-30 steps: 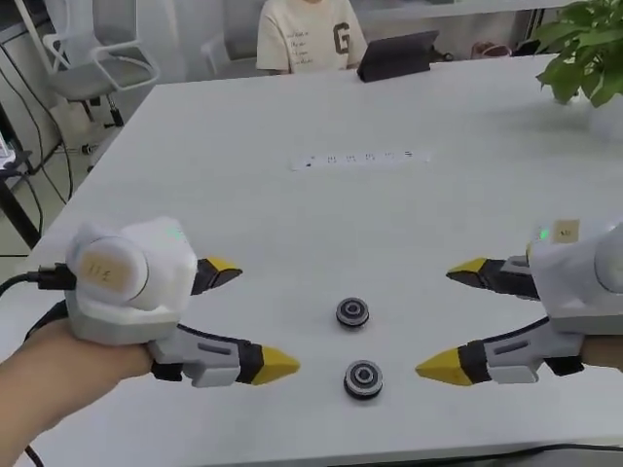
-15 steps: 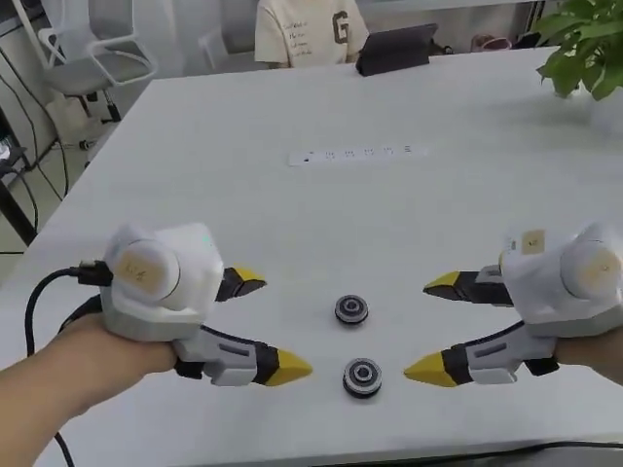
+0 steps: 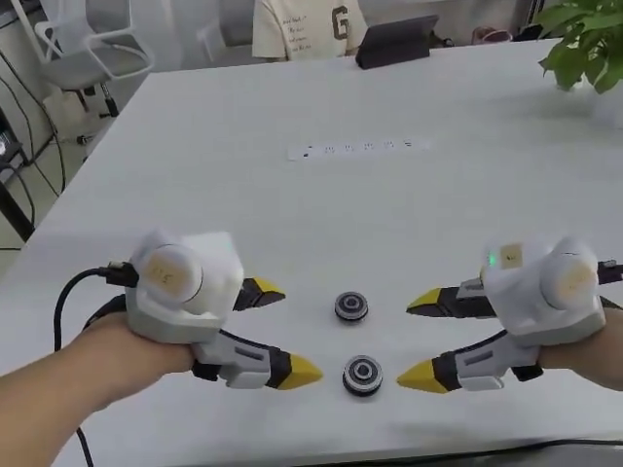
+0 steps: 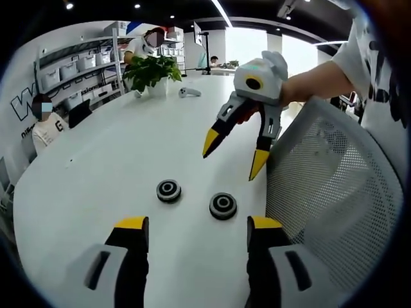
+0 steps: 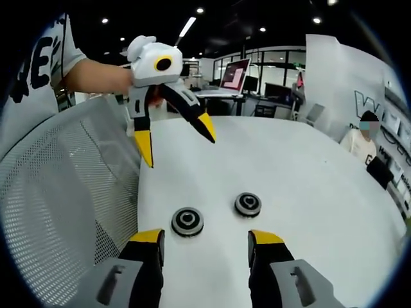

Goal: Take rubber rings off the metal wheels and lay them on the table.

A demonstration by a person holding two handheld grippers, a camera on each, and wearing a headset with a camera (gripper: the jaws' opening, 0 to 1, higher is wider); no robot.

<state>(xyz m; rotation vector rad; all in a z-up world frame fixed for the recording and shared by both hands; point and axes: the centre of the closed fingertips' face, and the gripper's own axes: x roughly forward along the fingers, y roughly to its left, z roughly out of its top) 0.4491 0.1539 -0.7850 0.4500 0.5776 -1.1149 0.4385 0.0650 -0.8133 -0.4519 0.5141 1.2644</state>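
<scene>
Two small metal wheels with black rubber rings lie flat on the white table (image 3: 292,214): a far wheel (image 3: 351,307) and a near wheel (image 3: 362,376). My left gripper (image 3: 290,331) is open just left of them, yellow tips level with the pair. My right gripper (image 3: 409,341) is open just right of them, facing the left one. Neither touches a wheel. In the left gripper view, beyond my open left gripper (image 4: 198,224), lie the far wheel (image 4: 169,190) and near wheel (image 4: 223,205). Past my open right gripper (image 5: 205,236) lie the near wheel (image 5: 187,221) and far wheel (image 5: 247,203).
A white power strip (image 3: 348,148) lies mid-table. A person (image 3: 297,24) sits at the far end beside a dark laptop (image 3: 394,44). A plant (image 3: 582,44) stands at the far right. A mesh chair back (image 4: 327,192) is close by the table's near edge.
Both grippers have moved inward toward the two wheels, narrowing the gap between them. The wheels have not moved. The head camera has tilted slightly.
</scene>
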